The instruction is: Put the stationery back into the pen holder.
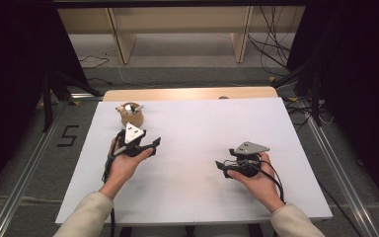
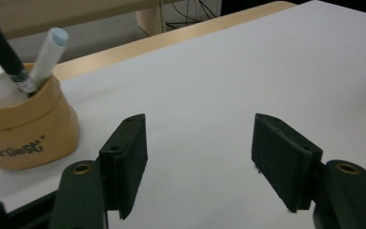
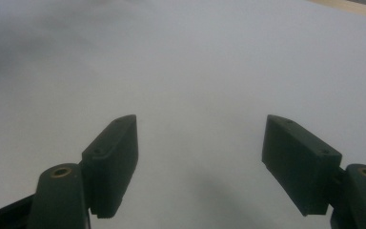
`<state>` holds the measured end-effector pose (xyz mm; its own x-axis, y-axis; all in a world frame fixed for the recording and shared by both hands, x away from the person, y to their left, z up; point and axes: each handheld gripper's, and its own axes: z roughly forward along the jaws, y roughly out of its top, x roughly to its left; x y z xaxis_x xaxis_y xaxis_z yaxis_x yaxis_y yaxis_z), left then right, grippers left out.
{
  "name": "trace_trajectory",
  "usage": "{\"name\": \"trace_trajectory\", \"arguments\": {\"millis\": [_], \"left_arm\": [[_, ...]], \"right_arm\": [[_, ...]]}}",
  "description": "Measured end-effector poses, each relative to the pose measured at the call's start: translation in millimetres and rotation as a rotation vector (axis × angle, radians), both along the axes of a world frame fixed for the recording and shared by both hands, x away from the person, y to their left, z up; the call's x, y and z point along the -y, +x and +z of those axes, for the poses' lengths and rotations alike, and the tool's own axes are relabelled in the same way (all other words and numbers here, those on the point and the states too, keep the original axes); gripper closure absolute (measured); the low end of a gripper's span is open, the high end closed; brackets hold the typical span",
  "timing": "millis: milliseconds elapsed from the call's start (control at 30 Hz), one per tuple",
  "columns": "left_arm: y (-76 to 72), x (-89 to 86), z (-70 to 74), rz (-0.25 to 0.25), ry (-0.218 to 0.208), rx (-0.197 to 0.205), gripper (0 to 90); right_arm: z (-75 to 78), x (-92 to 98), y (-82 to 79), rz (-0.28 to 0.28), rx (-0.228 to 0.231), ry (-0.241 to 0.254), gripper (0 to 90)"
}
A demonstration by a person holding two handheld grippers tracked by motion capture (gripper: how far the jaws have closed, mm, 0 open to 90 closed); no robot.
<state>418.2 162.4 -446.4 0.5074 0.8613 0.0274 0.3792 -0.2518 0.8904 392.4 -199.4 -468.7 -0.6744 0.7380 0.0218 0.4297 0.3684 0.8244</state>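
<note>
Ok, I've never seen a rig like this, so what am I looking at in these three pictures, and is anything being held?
There is no robot arm here. A person at a table holds a hand-held two-jaw tool in each hand. The high view looks down from above: the left gripper is near the left, the right gripper further right. The other two pictures come from cameras riding on those tools, looking along their black jaws. Both pairs of jaws stand open over the white table top, with nothing between them. On the table, beyond the left gripper, sits a tan pen pot holding markers. The left gripper view shows it off to the left of its jaws, not touched.
</note>
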Motion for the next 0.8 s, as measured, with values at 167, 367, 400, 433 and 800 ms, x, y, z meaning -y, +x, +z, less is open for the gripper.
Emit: {"name": "trace_trajectory", "arguments": {"millis": [167, 367, 400, 433, 800], "left_arm": [[-7.8, 6.8, -1.9, -0.035, 0.001, -0.006, 35.6], [-16.1, 11.0, -5.8, -0.078, 0.022, -0.022, 34.6], [-17.5, 10.6, -6.1, -0.085, 0.027, -0.026, 34.5], [-18.7, 10.8, -6.7, -0.085, 0.024, -0.026, 34.5], [-30.8, -1.0, -16.1, -0.133, 0.051, -0.057, 33.4]], "right_arm": [[0.4, 1.3, -0.5, -0.003, 0.001, 0.001, 28.3], [0.4, 2.2, -1.1, -0.001, 0.002, 0.005, 28.0], [0.5, 2.5, -1.3, -0.001, 0.001, 0.005, 28.0], [0.6, 2.8, -1.4, -0.001, 0.001, 0.004, 28.0], [-0.1, 7.4, -2.5, -0.005, -0.002, 0.008, 27.5]]}}
